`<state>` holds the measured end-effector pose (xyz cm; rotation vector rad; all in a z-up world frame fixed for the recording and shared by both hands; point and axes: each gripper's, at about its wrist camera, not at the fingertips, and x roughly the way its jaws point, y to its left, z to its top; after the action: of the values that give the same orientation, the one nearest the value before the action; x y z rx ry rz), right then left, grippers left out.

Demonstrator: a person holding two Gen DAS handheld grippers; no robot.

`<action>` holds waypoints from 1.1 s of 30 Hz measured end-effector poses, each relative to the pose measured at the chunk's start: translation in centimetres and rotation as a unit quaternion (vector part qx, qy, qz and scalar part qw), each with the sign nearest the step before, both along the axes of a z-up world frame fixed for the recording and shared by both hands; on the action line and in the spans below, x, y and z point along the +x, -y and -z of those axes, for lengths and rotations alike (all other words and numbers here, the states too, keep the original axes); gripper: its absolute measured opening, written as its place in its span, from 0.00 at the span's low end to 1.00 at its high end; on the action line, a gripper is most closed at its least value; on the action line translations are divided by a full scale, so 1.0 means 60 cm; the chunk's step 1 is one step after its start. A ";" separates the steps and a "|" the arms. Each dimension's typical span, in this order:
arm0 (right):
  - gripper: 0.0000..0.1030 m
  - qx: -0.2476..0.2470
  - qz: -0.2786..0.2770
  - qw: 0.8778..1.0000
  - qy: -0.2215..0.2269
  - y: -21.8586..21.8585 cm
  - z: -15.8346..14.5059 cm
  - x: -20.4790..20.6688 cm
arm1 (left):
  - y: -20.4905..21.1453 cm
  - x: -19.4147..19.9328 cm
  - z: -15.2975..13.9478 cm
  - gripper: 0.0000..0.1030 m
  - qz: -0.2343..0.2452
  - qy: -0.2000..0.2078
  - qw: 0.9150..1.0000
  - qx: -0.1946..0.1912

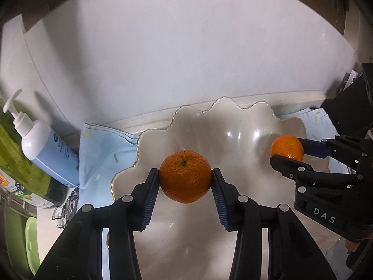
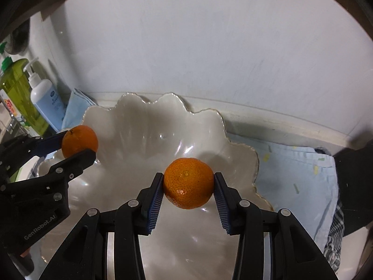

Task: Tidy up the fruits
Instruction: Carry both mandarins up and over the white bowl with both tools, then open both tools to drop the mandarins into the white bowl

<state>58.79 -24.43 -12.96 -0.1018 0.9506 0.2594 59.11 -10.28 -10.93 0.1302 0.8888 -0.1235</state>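
My left gripper [image 1: 185, 177] is shut on an orange tangerine [image 1: 185, 176], stem up, held above the white scalloped bowl [image 1: 233, 126]. My right gripper [image 2: 188, 183] is shut on a second tangerine [image 2: 188, 183], also over the bowl [image 2: 144, 121]. In the left wrist view the right gripper [image 1: 288, 150] comes in from the right with its tangerine [image 1: 285, 145] over the bowl's right side. In the right wrist view the left gripper [image 2: 79, 143] enters from the left with its tangerine [image 2: 80, 138] over the bowl's left rim. No fruit shows inside the bowl.
A light blue cloth [image 2: 298, 175] lies under the bowl against the white wall [image 1: 186, 46]. At the left stand a white pump bottle with a blue label [image 1: 44, 149] and a green bottle [image 2: 21, 93]. A dark object [image 2: 354, 182] sits at the right.
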 end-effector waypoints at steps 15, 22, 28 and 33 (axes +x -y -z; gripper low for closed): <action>0.59 -0.023 0.017 1.000 0.005 0.005 0.001 -0.002 | -0.009 0.005 -0.005 0.74 -0.027 0.019 0.999 0.016; 0.69 -0.034 0.042 0.998 0.039 0.021 -0.036 -0.027 | -0.022 -0.022 -0.035 0.88 -0.035 0.048 0.998 0.020; 0.71 -0.019 0.059 0.996 0.064 0.021 -0.068 -0.057 | -0.022 -0.060 -0.062 0.92 -0.030 0.078 0.996 0.030; 0.71 -0.011 0.065 0.994 0.093 0.029 -0.101 -0.106 | -0.023 -0.111 -0.090 0.94 -0.025 0.108 0.993 0.030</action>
<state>52.41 -26.16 -6.91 -0.0814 0.7716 0.1170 52.43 -8.93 -5.56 0.1728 0.6802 -0.0347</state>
